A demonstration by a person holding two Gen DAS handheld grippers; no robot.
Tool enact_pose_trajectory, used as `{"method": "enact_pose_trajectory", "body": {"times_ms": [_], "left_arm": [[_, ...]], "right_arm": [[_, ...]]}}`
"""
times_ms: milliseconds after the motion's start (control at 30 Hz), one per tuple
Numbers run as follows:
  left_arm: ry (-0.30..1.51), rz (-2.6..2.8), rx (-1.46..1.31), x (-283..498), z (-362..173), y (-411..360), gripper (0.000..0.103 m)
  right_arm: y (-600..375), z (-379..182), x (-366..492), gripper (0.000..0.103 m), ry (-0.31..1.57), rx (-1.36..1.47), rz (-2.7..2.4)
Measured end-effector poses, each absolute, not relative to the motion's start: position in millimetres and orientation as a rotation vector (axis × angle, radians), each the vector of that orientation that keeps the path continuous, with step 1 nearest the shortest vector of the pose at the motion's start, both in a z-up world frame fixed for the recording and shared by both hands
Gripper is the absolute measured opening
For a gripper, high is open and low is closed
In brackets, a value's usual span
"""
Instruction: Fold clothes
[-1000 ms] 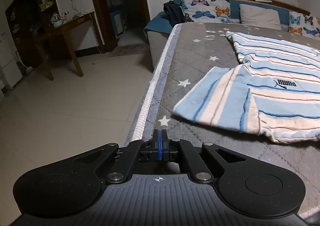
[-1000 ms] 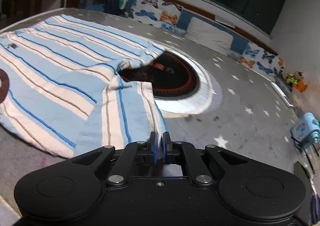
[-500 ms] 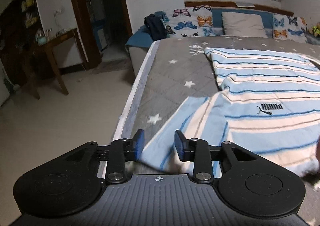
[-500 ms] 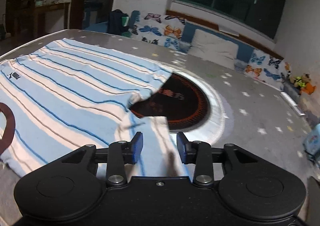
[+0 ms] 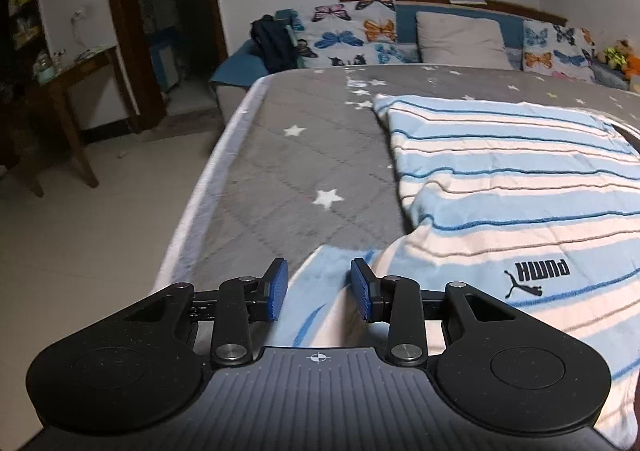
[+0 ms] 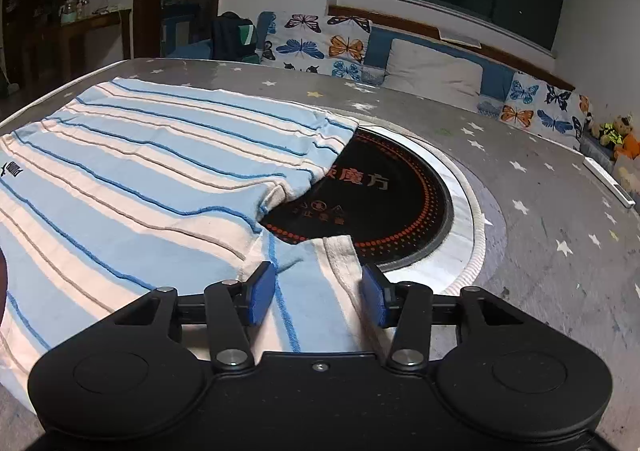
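only right view shows black round mat [image 6: 372, 199] beside striped shirt [image 6: 132, 179].

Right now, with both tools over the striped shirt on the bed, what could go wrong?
1. The left tool is closing over a sleeve lying near the bed edge; a thin pinch could slip.
2. The right tool is opening over the other sleeve; it may grab two layers where the striped shirt bunches.
3. The shirt partly covers a round black mat, which pulling might drag along.
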State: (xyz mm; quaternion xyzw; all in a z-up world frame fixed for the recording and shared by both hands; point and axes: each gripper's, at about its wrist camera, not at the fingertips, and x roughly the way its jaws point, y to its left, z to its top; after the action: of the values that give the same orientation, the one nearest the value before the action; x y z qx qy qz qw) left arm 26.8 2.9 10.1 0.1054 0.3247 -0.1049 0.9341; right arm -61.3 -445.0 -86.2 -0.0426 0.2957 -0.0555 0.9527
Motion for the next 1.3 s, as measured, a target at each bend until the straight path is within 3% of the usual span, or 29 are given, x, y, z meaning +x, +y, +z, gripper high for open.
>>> {"method": "enact_pose_trajectory", "body": {"times_ms": [67, 167, 467, 867, 933, 1000, 1067, 1300], "left_arm": [[0.658, -0.220, 0.233, 29.0, 8.0, -2.8, 0.028], [0.649, -0.219, 0.279, 29.2, 5.4, -12.3, 0.009], [0.653, -0.127, 0.332, 22.4, 0.2, -15.1, 0.001], [0.664, -0.129, 0.206, 11.5, 8.7, 11.0, 0.004], [0.653, -0.137, 0.196, 1.6, 11.5, 17.2, 0.007], [0.642, -0.136, 0.200, -8.4, 13.2, 21.5, 0.025], [0.632, -0.140, 0.208, -16.5, 12.9, 24.0, 0.031], [0.639, -0.119, 0.201, -30.8, 6.7, 34.0, 0.033]], "right_arm": [[-449.3, -86.9, -64.3, 0.051, 0.599, -0.094, -0.144], [-459.2, -87.6, -69.9, 0.051, 0.597, -0.062, -0.170], [-471.4, -89.3, -84.8, 0.053, 0.588, -0.026, -0.226], [-455.8, -82.2, -110.1, 0.060, 0.555, 0.041, -0.128], [-457.0, -82.4, -111.6, 0.062, 0.564, 0.058, -0.119], [-458.3, -83.2, -114.0, 0.062, 0.570, 0.069, -0.117], [-460.1, -85.2, -116.8, 0.063, 0.576, 0.073, -0.128], [-467.6, -91.2, -127.7, 0.063, 0.569, 0.135, -0.164]]}}
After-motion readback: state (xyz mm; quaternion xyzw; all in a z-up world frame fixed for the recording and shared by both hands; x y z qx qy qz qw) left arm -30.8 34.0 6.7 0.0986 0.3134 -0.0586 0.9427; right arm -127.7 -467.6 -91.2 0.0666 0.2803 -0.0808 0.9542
